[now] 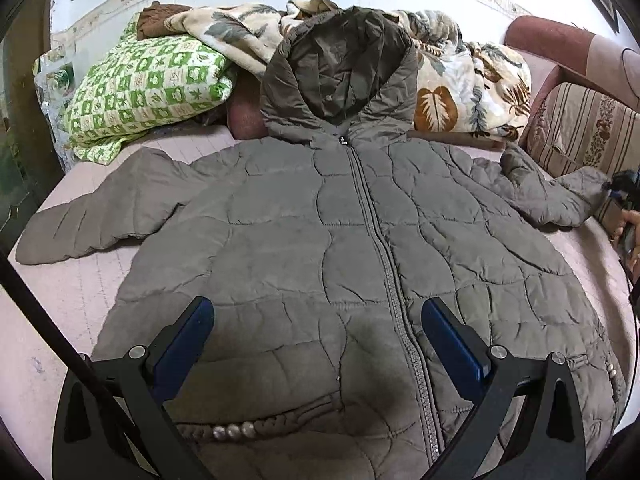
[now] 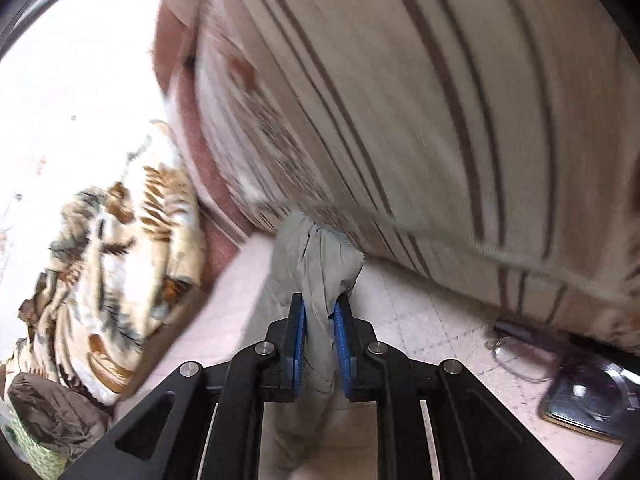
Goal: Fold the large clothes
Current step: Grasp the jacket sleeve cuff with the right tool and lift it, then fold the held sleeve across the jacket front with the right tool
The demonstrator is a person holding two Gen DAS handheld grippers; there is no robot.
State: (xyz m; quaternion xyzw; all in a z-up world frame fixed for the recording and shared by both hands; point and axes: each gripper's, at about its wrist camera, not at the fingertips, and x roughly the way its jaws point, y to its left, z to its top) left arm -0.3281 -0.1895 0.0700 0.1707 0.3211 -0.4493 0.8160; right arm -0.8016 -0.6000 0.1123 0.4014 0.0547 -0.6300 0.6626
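Bed: pink cover, pillows and blanket along its far edge.
Jacket: grey, quilted, zipped, spread flat across the bed, hood toward the far edge.
Left gripper: jaws wide apart above the hem, holding nothing.
Right gripper: clamped on the sleeve cuff by the bed's right edge.
Handling: light, puffy, soft, likely slippery; grip cuffs and hem.

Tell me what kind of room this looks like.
Probably a bedroom: a grey hooded jacket lies spread on a pink bed, with a green checked pillow and a leaf-print blanket behind.
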